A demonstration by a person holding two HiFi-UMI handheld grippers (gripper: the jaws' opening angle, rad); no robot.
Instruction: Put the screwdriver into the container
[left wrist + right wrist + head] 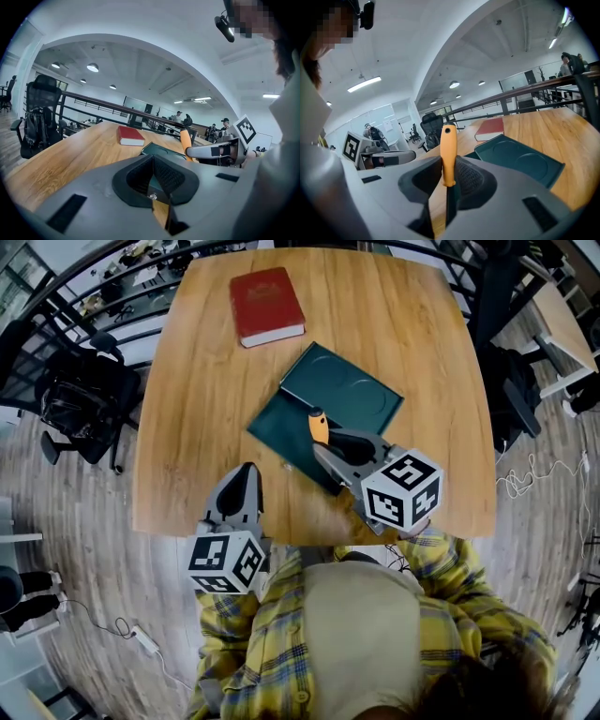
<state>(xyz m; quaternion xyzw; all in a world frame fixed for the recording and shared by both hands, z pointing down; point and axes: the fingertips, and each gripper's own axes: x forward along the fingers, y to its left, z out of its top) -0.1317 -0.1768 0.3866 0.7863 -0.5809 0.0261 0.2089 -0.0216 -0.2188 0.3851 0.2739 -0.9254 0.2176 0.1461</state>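
A screwdriver (pixel 449 151) is pinched between the jaws of the right tool (pixel 449 177), its orange handle standing out beyond the jaw tips while its dark shaft runs back between them. In the head view, the right tool (pixel 325 448) is held over the near part of the dark green container (pixel 349 390), and the screwdriver's handle (pixel 319 426) is seen against the container's surface. Whether the screwdriver touches the container cannot be told. The container (pixel 524 160) lies open on the wooden table (pixel 202 399), with shallow round hollows pressed into its floor.

The left tool (pixel 246 476) is held low over the near edge of the table, well apart from the container. In the left gripper view, the jaws of the left tool (pixel 153 180) are pressed together with nothing between them.

A red book (pixel 267 304) lies flat at the far side of the table, beyond the container and apart from it.
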